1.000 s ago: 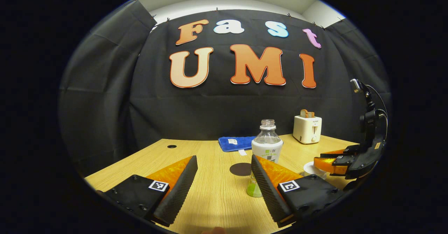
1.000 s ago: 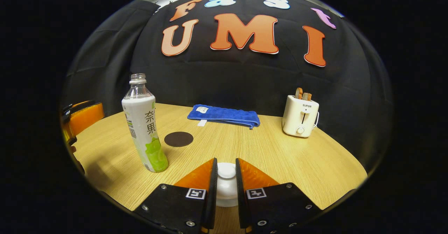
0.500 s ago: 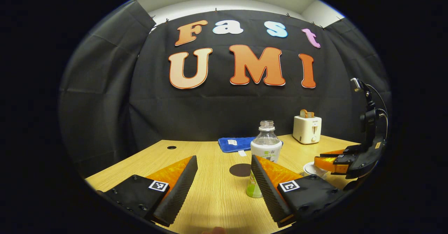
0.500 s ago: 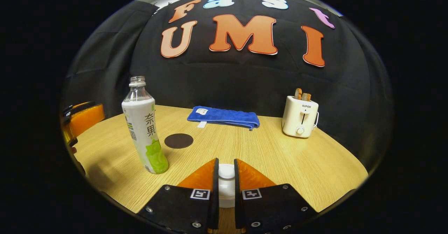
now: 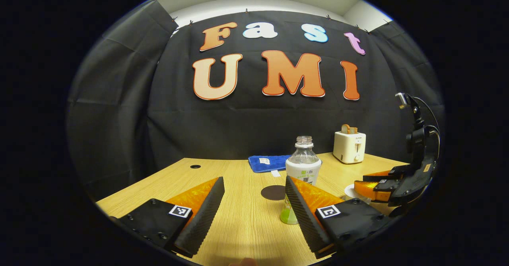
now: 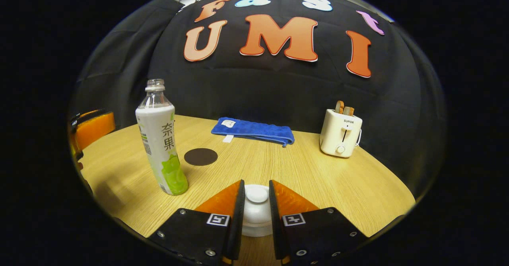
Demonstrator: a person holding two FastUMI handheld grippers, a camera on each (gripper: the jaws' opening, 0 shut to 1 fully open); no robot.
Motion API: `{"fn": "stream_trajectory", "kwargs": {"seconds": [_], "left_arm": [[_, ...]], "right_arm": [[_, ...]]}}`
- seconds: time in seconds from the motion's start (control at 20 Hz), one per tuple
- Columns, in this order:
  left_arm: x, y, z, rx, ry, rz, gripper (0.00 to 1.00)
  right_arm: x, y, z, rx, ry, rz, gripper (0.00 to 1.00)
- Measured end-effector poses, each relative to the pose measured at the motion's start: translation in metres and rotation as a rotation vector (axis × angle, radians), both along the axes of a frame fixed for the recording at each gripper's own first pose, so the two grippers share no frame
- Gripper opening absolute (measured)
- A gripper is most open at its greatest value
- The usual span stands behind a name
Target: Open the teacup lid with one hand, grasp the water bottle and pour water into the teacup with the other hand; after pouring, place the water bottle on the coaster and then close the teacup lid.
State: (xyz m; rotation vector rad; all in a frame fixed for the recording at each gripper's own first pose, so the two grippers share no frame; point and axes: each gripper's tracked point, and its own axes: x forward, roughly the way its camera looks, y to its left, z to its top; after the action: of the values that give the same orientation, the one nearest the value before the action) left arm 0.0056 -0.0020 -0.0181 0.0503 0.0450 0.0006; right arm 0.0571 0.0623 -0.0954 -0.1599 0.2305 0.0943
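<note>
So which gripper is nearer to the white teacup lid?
Right. The right gripper has its fingers on either side of the white teacup lid's knob; the left gripper is open, off beside the bottle.

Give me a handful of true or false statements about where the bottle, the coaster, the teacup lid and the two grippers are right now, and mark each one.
1. The clear plastic water bottle with the white and green label stands upright on the wooden table. True.
2. The bottle sits on the dark round coaster. False: the coaster is bare and the bottle stands beside it.
3. The right gripper has its fingers on either side of the white teacup lid's knob. True.
4. The left gripper is closed on the bottle. False: its fingers are wide apart, holding nothing.
5. The folded blue towel lies next to the teacup. False: it lies at the far edge of the table, near the wall.
</note>
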Motion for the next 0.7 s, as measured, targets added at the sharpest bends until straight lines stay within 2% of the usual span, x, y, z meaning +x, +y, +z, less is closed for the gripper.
{"fn": "stream_trajectory", "kwargs": {"seconds": [0.15,0.25,0.3,0.35,0.4,0.7], "left_arm": [[0.001,0.001,-0.003,-0.007,0.005,0.002,0.99],[0.002,0.002,-0.007,-0.014,0.011,0.002,0.99],[0.003,0.0,-0.01,-0.019,0.016,0.0,0.99],[0.003,-0.002,-0.012,-0.025,0.021,-0.005,0.99],[0.004,-0.004,-0.015,-0.034,0.025,-0.011,0.99],[0.005,-0.028,-0.032,-0.082,0.061,-0.068,0.99]], "right_arm": [[0.002,-0.003,0.003,0.009,-0.016,-0.015,0.35],[-0.001,-0.004,0.004,0.043,-0.004,-0.011,0.22],[-0.002,-0.007,0.007,0.057,-0.004,-0.014,0.21],[-0.004,-0.011,0.012,0.064,-0.013,-0.017,0.15],[-0.006,-0.016,0.018,0.065,-0.026,-0.019,0.18],[-0.012,-0.065,0.04,0.101,-0.071,-0.106,0.19]]}}
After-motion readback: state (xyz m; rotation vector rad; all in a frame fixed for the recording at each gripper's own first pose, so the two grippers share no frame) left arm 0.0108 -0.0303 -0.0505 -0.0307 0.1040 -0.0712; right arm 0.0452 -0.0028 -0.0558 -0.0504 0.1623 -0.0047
